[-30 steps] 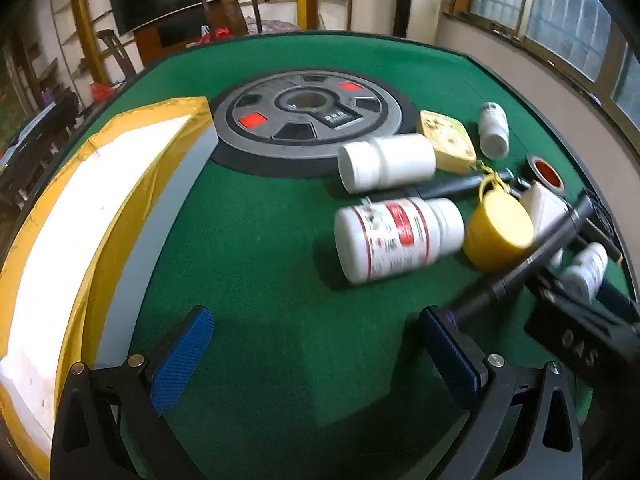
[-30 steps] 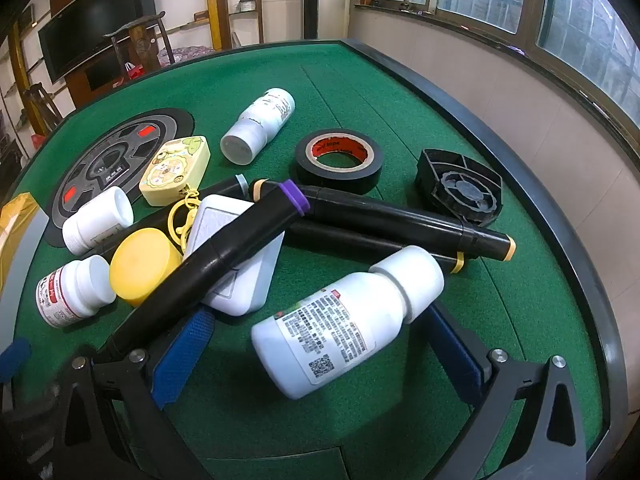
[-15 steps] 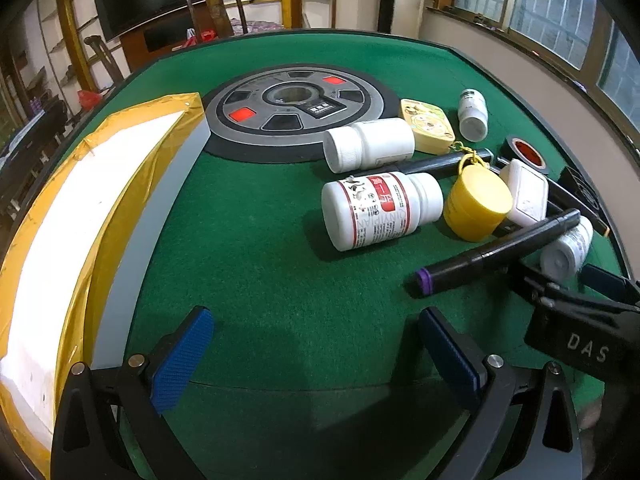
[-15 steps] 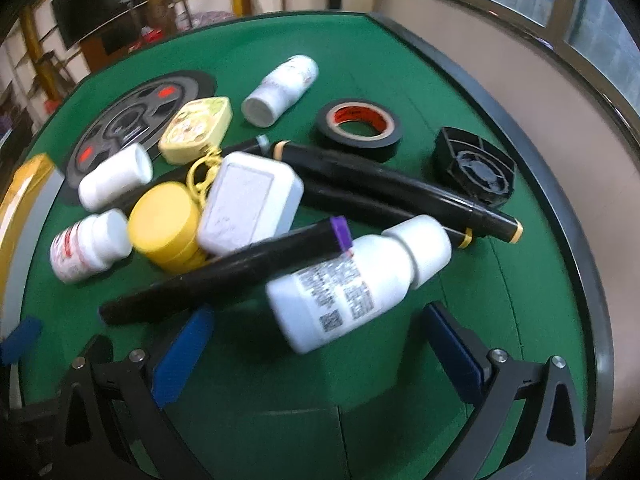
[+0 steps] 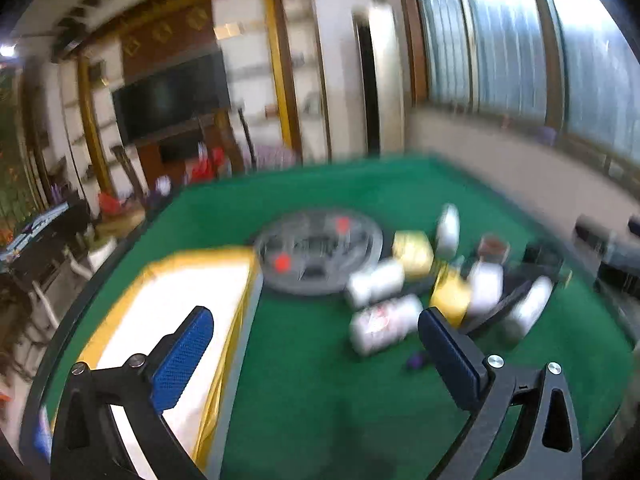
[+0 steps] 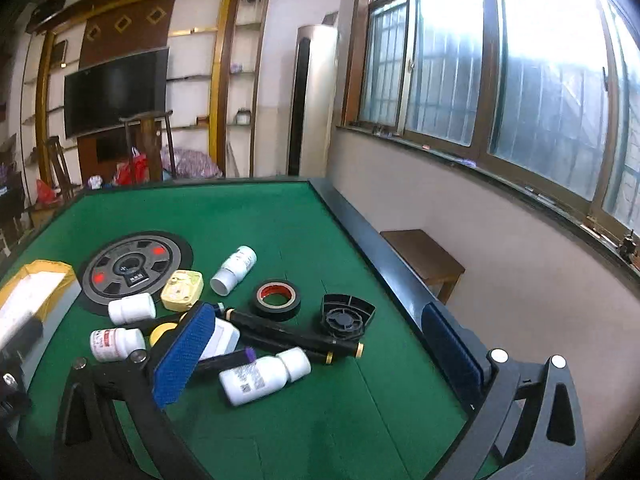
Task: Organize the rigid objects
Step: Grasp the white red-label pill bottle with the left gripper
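A pile of rigid items lies on the green felt table. It holds a white bottle, a purple-capped black marker, two long black markers, a tape roll, a black fan-shaped part, a yellow case, a white box and a red-labelled bottle. My right gripper hangs open above and behind the pile, holding nothing. My left gripper is open and empty too. Its view is motion-blurred, with the red-labelled bottle ahead.
A grey weight plate lies at the back left of the pile. A yellow-edged white tray sits along the left side. The table's dark raised rim runs on the right, with a wooden stool and a wall beyond.
Both grippers have risen, pulled back from the pile and tipped upward, so more of the room shows. The white bottle between the right fingers now lies on the felt beyond them.
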